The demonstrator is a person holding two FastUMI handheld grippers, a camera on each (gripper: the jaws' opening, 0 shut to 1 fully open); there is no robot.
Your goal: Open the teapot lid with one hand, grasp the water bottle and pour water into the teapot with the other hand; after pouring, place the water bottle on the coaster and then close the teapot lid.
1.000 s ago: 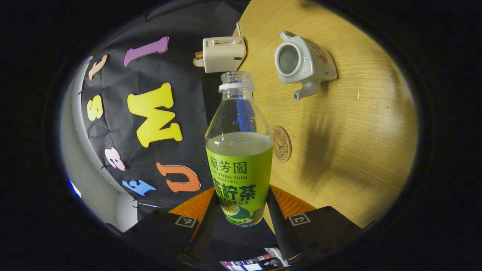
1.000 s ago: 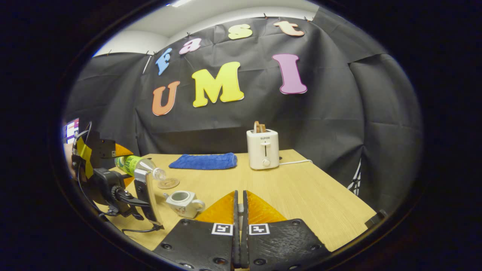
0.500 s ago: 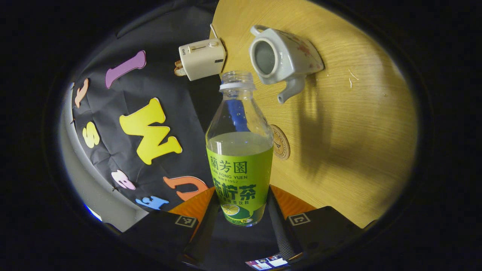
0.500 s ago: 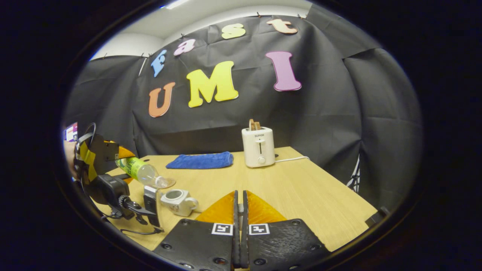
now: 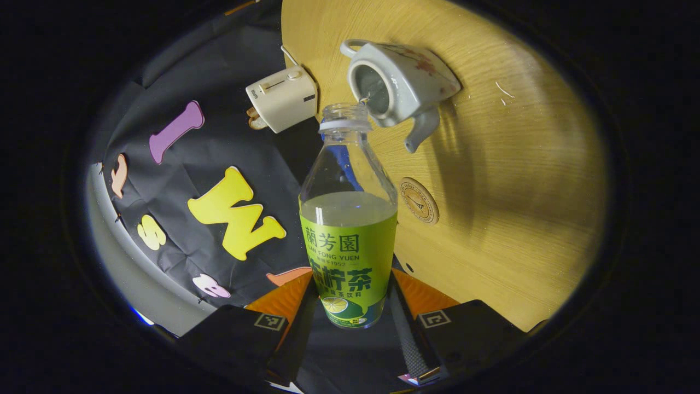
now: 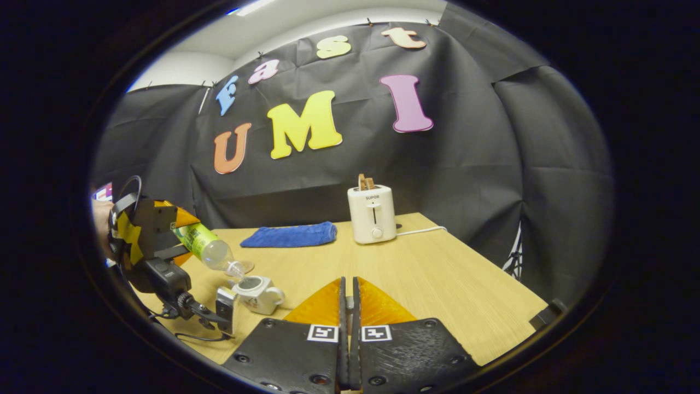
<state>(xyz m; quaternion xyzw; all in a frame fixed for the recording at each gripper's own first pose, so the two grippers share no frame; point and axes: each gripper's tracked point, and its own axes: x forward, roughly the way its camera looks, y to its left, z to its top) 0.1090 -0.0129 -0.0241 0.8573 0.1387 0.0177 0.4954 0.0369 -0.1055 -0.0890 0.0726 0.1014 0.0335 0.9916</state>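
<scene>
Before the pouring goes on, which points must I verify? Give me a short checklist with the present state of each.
1. Teapot lid off, opening free: ok.
2. Left tongs grip the water bottle on both sides: ok.
3. Bottle mouth over the teapot opening, with a thin stream entering: ok.
4. Coaster free for the bottle: ok.
5. Right tongs holding the lid: cannot tell; the fingers are together and no lid is visible between them.
6. Water level in teapot: cannot tell.

The left gripper (image 5: 350, 306) clamps a green-labelled clear plastic water bottle (image 5: 348, 219), its open mouth at the lidless white ceramic teapot (image 5: 399, 82); a round wooden coaster (image 5: 418, 192) lies near.
</scene>
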